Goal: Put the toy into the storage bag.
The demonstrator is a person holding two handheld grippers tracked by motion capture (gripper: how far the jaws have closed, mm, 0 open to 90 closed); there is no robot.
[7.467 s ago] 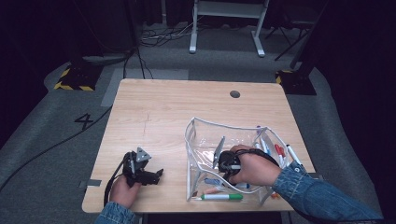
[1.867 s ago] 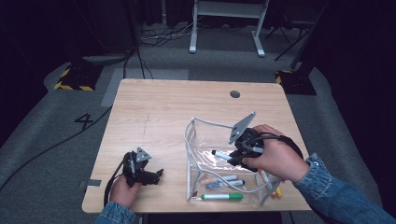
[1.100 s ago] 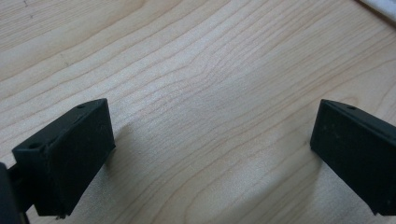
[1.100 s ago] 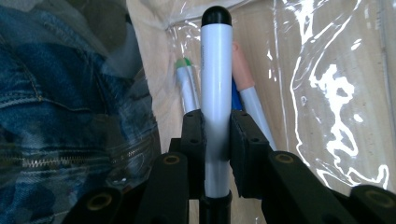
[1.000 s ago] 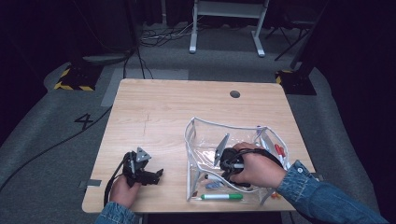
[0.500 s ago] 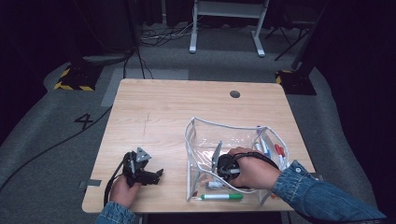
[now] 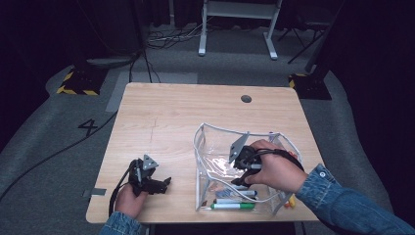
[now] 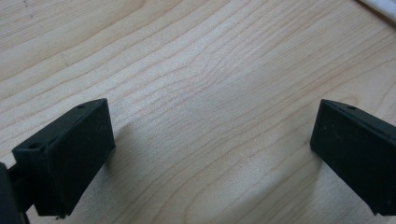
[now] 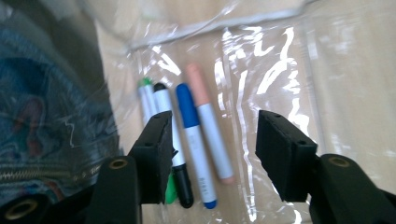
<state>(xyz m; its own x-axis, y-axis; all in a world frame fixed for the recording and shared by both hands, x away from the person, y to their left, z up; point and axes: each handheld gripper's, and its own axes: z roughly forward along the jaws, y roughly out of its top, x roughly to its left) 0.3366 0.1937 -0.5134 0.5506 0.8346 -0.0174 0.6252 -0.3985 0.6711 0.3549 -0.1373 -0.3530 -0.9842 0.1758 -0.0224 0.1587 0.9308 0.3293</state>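
Note:
A clear plastic pouch (image 7: 211, 131) with a white rim stands open on the right half of the wooden table (image 7: 171, 117). My right gripper (image 7: 241, 178) reaches down inside it. Its jaws have just been opening and stand open with nothing between the pads (image 9: 215, 126). Below them, on the pouch bottom, lie a blue marker (image 9: 194, 140), a peach one (image 9: 212, 135), a black-capped one (image 9: 169, 116) and a green one (image 9: 145, 95). The green marker (image 7: 232, 206) lies nearest the table's front edge. My left gripper (image 7: 165, 182) rests open on bare wood (image 8: 210, 135) at the front left.
A few more markers (image 7: 291, 200) lie outside the pouch near the front right corner, partly behind my denim sleeve (image 7: 337, 200). A round cable hole (image 7: 246, 99) sits at the table's far side. Cables and a desk frame (image 7: 235, 24) lie on the floor beyond.
My right hand brought a dark marker down into the pouch and has since lifted a little without it. The left gripper has stayed put.

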